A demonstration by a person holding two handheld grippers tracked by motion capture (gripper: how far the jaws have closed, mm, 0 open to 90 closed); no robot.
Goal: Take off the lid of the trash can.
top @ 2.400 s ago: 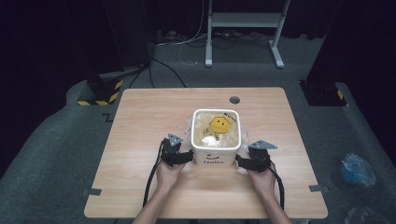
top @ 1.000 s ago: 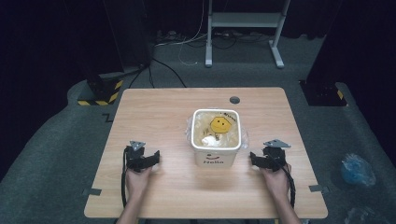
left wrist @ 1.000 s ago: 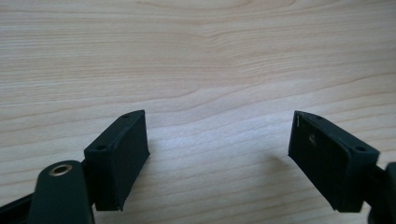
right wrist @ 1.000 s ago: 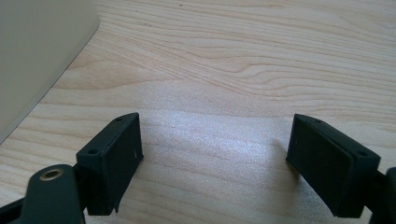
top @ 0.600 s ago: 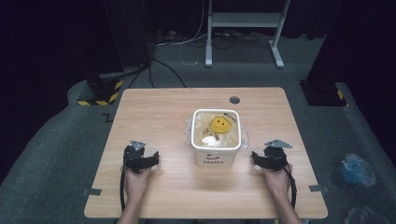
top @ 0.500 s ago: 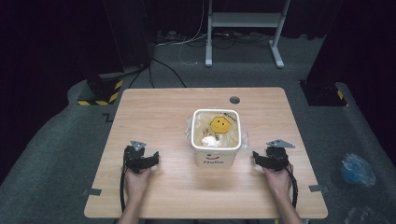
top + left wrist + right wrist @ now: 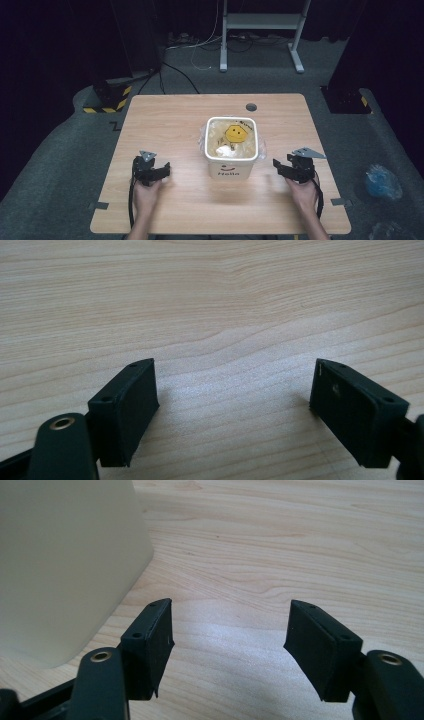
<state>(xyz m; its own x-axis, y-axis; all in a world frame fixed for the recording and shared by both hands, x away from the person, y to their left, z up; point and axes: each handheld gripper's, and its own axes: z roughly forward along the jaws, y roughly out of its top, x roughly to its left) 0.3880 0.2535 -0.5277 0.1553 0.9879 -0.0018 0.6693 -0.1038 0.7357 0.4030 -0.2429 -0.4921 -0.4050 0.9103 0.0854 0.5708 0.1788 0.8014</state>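
A white square bin [image 7: 231,171] with a clear liner and a yellow smiley face inside stands on the middle of the wooden table [image 7: 175,120]. My left gripper [image 7: 166,170] rests on the table to the bin's left, well apart from it. Its jaws [image 7: 232,390] stand open over bare wood. My right gripper [image 7: 277,166] is held to the bin's right and points at it. Its jaws [image 7: 230,630] have just been closing a little but are still wide open, with nothing between them. The bin's wall [image 7: 65,565] is close on their left.
The table has a round hole [image 7: 251,107] near its far edge. On the floor lie a crumpled blue bag [image 7: 380,181] at the right, a yellow-and-black striped base [image 7: 107,100] at the left and a metal stand [image 7: 260,20] with cables behind.
Both grippers have drawn back from the bin's sides to the outer parts of the table. Since then the left one has kept still and the right one has lifted slightly.
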